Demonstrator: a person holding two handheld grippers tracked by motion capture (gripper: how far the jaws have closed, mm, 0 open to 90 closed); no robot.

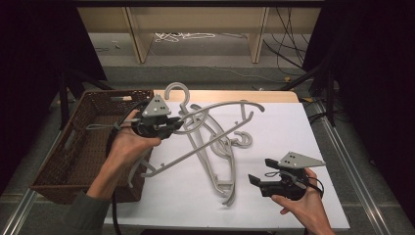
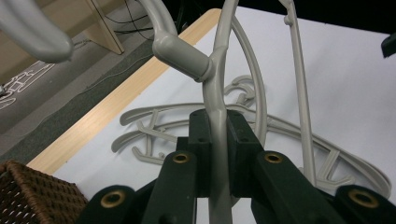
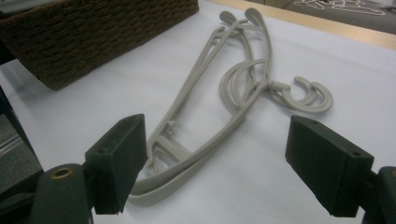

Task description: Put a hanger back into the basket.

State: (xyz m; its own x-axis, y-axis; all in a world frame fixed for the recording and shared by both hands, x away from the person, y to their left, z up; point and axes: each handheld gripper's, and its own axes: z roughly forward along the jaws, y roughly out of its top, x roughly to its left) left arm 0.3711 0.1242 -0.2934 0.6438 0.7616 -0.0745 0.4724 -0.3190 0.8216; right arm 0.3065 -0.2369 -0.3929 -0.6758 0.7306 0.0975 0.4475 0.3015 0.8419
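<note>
My left gripper is shut on a grey plastic hanger and holds it tilted above the table, its hook pointing to the far side. In the left gripper view the jaws of the left gripper pinch the held hanger just below its hook joint. More grey hangers lie stacked flat on the white sheet. My right gripper stands open low at the near right, close to their near end. In the right gripper view the right gripper has nothing between its fingers, and the stacked hangers lie just beyond them.
A brown wicker basket stands at the left edge of the table, seen also as the basket in the right gripper view. The white sheet covers a wooden tabletop. Cables lie on the floor beyond.
</note>
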